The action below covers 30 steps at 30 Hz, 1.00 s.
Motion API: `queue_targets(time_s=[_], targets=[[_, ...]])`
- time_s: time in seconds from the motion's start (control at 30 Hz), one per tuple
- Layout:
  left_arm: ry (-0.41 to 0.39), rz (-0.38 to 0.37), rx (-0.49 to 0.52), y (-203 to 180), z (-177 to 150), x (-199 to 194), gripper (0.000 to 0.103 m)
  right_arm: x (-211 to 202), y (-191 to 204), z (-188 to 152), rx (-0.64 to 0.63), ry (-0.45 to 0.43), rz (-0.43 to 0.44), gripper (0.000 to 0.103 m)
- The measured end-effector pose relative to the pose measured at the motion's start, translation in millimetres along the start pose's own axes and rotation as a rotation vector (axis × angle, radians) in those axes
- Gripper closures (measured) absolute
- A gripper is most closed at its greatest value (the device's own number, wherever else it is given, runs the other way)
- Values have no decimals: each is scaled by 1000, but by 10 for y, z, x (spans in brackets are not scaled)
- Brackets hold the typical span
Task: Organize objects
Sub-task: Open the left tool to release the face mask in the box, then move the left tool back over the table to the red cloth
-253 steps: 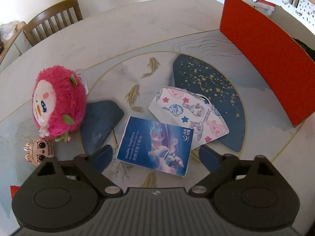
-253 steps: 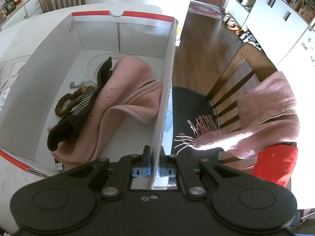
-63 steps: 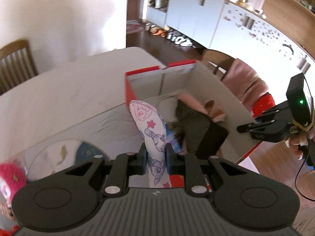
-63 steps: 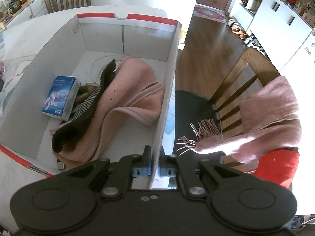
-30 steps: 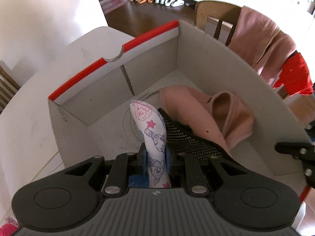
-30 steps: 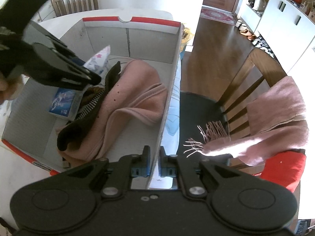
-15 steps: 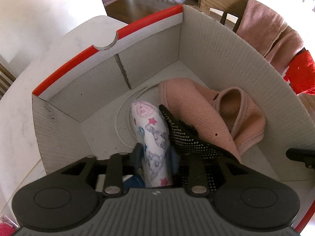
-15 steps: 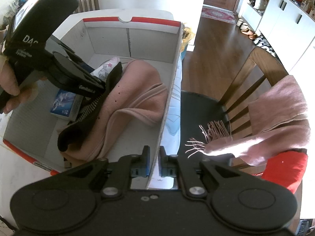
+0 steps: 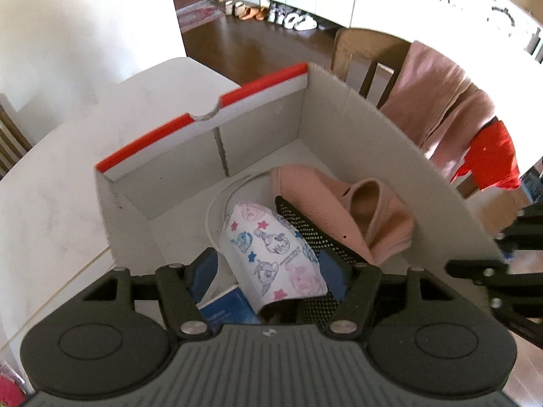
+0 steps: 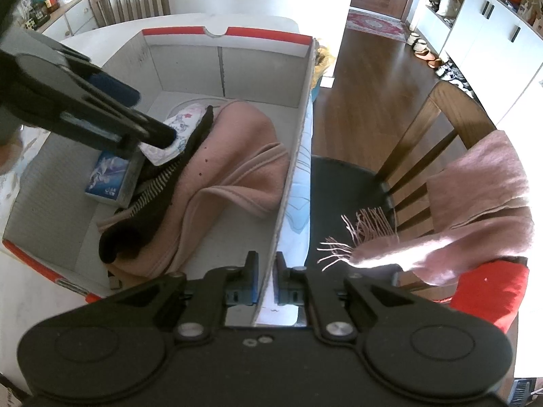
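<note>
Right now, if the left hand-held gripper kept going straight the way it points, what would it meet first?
The left hand-held gripper is open, with the patterned face mask lying right between its fingers, so it would meet that first. Behind it lie the black glove and pink cloth inside the box; depth is unclear.

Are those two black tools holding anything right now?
The right tool pinches the cardboard box by its side wall's top edge. The left tool is open; the patterned mask lies loose inside.

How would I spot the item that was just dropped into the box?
Look inside the red-rimmed cardboard box. Between the open left gripper jaws lies a white face mask, against the pink blanket. Only it carries cartoon ponies and stars.
</note>
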State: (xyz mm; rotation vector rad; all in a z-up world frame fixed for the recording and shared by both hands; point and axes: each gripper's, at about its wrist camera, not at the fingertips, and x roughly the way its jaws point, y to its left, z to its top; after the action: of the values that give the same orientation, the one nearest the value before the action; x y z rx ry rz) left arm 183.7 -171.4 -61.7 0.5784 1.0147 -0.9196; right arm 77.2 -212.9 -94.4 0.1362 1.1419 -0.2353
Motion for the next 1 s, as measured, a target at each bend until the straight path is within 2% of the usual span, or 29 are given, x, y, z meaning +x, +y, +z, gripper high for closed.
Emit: queue_targets(time_s=[0.27, 0.47, 0.7, 1.0], targets=[[-74, -38, -33, 110, -153, -461, 38, -1, 15, -4, -8, 2, -12, 97], [-115, -41, -126, 391, -416, -814, 38, 0, 60, -20, -31, -4, -36, 97], [-120, 11, -255, 730, -945, -1146, 37, -9, 91, -13, -46, 1, -49, 97], [-132, 76, -391, 1073, -1730, -1377, 22, -7, 121, 5, -56, 6, -54, 97]])
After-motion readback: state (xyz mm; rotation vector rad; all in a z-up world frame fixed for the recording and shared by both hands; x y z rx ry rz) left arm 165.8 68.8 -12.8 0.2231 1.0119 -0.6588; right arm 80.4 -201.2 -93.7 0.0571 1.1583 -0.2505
